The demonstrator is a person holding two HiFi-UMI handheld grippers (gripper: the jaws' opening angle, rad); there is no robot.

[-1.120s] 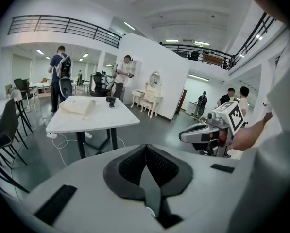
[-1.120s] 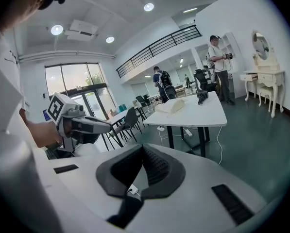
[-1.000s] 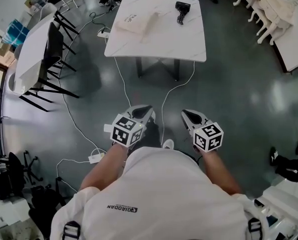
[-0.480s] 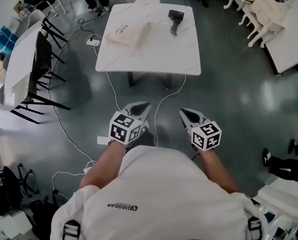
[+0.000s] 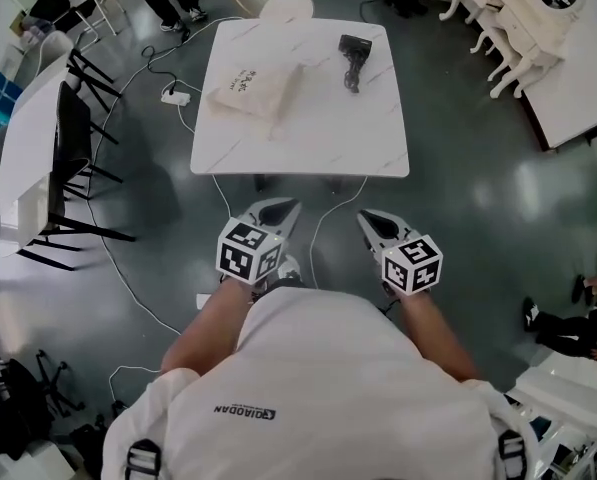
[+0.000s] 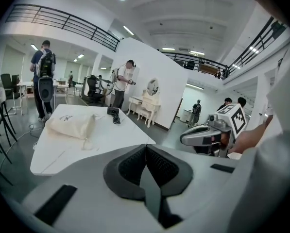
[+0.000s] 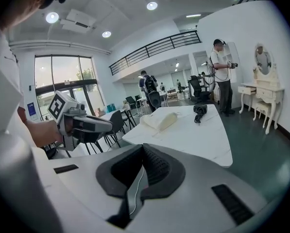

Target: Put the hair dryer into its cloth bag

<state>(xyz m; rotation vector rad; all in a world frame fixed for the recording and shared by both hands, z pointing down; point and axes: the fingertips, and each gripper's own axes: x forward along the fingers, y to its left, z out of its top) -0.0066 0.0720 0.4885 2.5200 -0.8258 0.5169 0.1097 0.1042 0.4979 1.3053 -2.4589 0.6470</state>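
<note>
A black hair dryer [image 5: 354,53] with its cord lies on the far right part of the white marble table [image 5: 308,128]. A cream cloth bag [image 5: 253,90] lies on the table's left part. Both show again in the left gripper view, the bag [image 6: 71,125] and the dryer [image 6: 114,115], and in the right gripper view, the bag [image 7: 159,120] and the dryer [image 7: 200,111]. My left gripper [image 5: 280,209] and right gripper [image 5: 368,218] hover over the floor just short of the table's near edge. Both are shut, with nothing between the jaws.
Black chairs [image 5: 78,158] and a long white table stand at the left. White cables and a power strip [image 5: 174,97] run over the floor by the table. Ornate white furniture [image 5: 518,28] fills the upper right. A round white stool [image 5: 285,6] stands behind the table, with people beyond it.
The table with the bag and dryer has drawn closer and now lies just ahead of both grippers. Both grippers stay shut and side by side.
</note>
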